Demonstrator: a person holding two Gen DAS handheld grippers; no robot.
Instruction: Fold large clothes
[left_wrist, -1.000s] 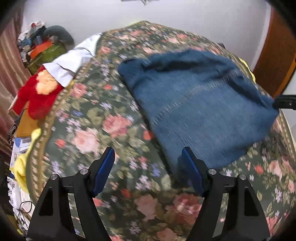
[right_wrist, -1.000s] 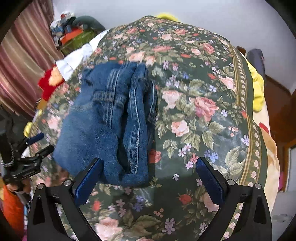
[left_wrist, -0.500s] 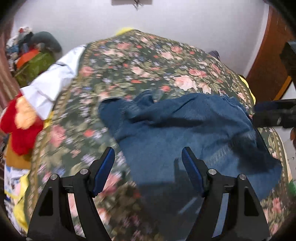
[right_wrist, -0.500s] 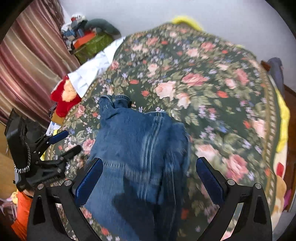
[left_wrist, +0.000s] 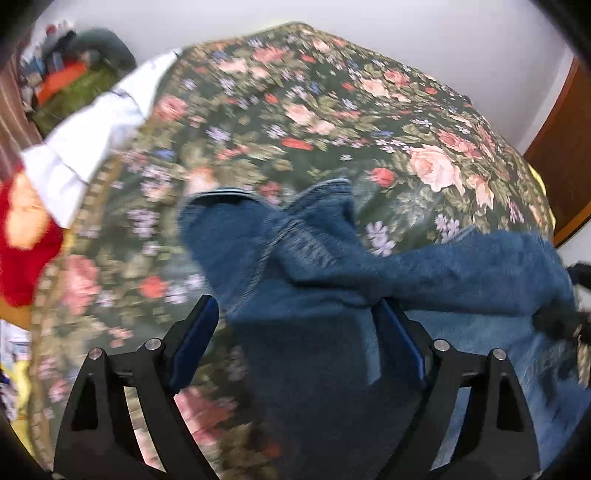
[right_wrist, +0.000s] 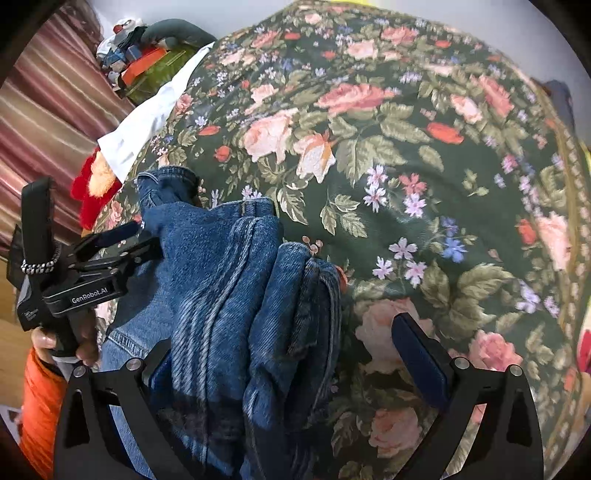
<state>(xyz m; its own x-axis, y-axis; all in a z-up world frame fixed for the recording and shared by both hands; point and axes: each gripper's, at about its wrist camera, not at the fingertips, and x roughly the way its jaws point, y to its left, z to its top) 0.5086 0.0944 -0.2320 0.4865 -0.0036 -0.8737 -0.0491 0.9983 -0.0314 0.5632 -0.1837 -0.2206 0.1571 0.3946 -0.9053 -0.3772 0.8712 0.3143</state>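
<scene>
Since the earlier frame your two grippers have closed in on the jeans (right_wrist: 221, 280), which lie bunched at the near edge of the bed (right_wrist: 406, 147); the left gripper (left_wrist: 295, 332) has just been opening, and both it and the right gripper (right_wrist: 280, 354) now stand with jaws wide, denim between them but unclamped. Closing here would likely catch several stacked layers, dragging the pile askew or off the edge. Around the floral bedspread: a white cloth (left_wrist: 85, 147), a red plush toy (left_wrist: 26, 236), striped curtain (right_wrist: 48, 110), plain wall.
</scene>
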